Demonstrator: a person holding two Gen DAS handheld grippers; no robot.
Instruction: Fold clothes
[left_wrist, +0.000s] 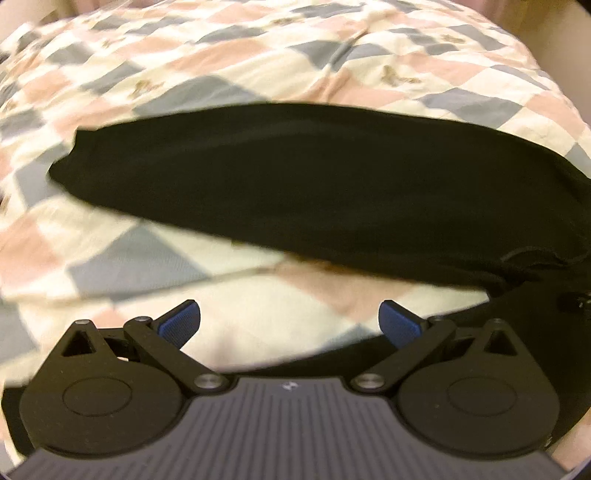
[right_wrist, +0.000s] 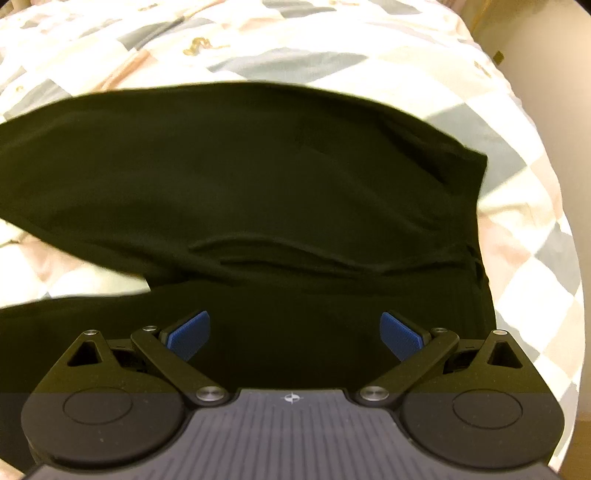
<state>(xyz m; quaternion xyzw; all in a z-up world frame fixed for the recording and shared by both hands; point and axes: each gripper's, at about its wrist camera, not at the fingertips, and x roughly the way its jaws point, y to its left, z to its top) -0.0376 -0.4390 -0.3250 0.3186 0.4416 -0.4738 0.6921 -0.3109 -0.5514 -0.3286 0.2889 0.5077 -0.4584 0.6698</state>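
A pair of black trousers (left_wrist: 303, 192) is lying spread across a bed, on a checked bedspread (left_wrist: 229, 59) in pink, grey and cream. In the left wrist view one leg is stretching out to the left, tapering to a hem, while the wider upper part is running off to the right. In the right wrist view the trousers (right_wrist: 258, 177) are filling most of the frame, with the waistband end (right_wrist: 476, 229) toward the right, where a thin drawcord seems to be trailing, and the bedspread (right_wrist: 524, 184) is showing beyond it.

The left tool (left_wrist: 289, 324) is hovering with its jaws wide over bare bedspread, just short of the near edge of the cloth and gripping nothing. The right tool (right_wrist: 295, 335) is also standing wide and empty, directly above the dark fabric.

The cloth is looking soft, light and limp, probably a knit: it is draping in shallow ripples and will likely sag and bunch wherever it is lifted. A pinch on a doubled edge, the waistband on the right and the hem or outer seam on the left, should be giving the firmest hold. The soft bedding underneath may be giving way under a downward press.
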